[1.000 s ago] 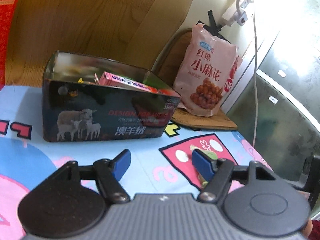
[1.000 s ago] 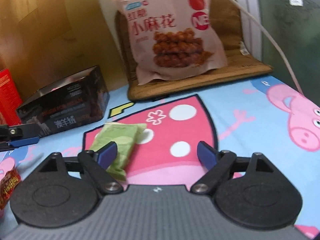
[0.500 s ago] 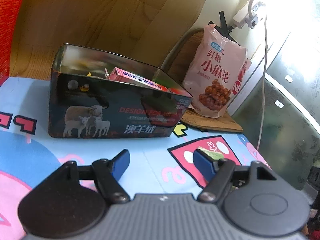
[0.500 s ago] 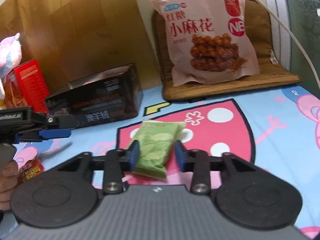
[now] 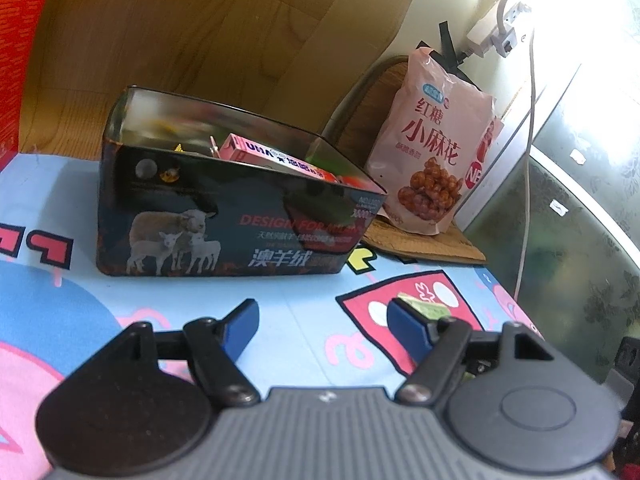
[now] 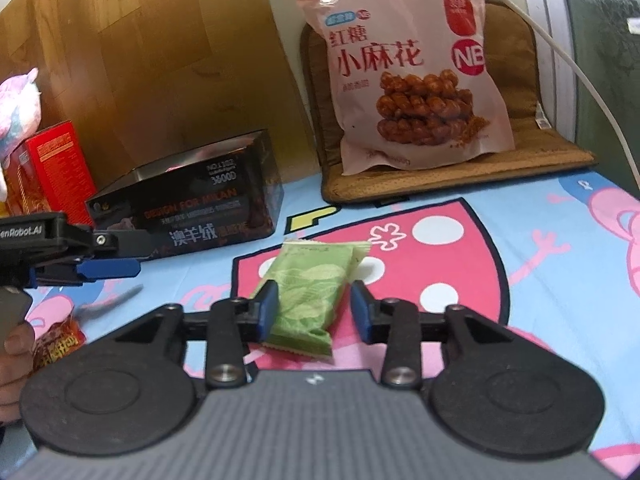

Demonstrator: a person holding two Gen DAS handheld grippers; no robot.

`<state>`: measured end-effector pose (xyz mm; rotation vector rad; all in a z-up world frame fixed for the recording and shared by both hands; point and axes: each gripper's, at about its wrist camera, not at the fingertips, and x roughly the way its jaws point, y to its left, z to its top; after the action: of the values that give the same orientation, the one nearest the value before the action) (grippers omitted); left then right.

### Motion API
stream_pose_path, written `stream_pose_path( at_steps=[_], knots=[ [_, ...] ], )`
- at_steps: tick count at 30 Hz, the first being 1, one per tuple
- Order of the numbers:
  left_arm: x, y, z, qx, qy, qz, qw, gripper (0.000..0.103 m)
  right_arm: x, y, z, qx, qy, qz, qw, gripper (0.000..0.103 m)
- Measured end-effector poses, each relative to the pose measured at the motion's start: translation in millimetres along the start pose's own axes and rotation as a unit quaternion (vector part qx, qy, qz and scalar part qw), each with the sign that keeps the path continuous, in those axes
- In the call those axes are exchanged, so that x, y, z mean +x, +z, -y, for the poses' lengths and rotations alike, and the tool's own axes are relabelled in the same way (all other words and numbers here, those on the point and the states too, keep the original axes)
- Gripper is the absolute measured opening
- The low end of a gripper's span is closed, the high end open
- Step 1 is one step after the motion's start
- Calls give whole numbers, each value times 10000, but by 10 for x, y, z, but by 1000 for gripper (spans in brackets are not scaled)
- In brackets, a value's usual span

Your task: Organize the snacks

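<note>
While the right tool (image 6: 313, 309) sits low over the cartoon-printed blue and pink cloth (image 6: 540, 280), its blue pads straddle the green foil snack packet (image 6: 308, 292), and the jaws are opening. The left pad lies against the packet's edge; the right pad stands clear of it, so there's no squeeze on it here. The packet lies flat on the red polka-dot patch of the cloth, in front of the dark rectangular tin box with sheep printed on its side (image 5: 224, 216) and a little to its right.

Over to the left tool (image 5: 322, 330): pads apart, nothing between them, hovering over the cloth just in front of that tin. In the right wrist view it juts in from the left edge, level, in front of the tin.

Inside the tin, a pink carton (image 5: 272, 158) pokes up above the rim among other wrappers too blurred to make out. Right of the tin and behind it, a big pink bag of brown twisted snacks (image 6: 412, 68) leans upright on a brown woven cushion (image 6: 520, 160). Left of the tin stands a red cardboard box (image 6: 56, 168). At the bottom left, in front of the tin, a small red and orange wrapped snack (image 6: 60, 340) lies by the person's fingers (image 6: 16, 344).
</note>
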<state>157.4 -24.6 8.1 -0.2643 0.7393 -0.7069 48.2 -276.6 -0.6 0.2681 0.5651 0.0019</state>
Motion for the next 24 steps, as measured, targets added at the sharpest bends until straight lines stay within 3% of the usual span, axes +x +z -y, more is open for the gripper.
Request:
stream_pose_path(
  at_steps=[7, 11, 24],
  knots=[
    [10, -10, 16, 47, 15, -28, 10000, 73, 19, 1, 77, 306, 123, -58, 9994, 47],
    [13, -12, 18, 45, 21, -32, 10000, 73, 11, -2, 51, 236, 250, -51, 9994, 35],
    [5, -4, -11, 20, 24, 2, 10000, 73, -81, -16, 28, 83, 362, -24, 9993, 26]
  ],
)
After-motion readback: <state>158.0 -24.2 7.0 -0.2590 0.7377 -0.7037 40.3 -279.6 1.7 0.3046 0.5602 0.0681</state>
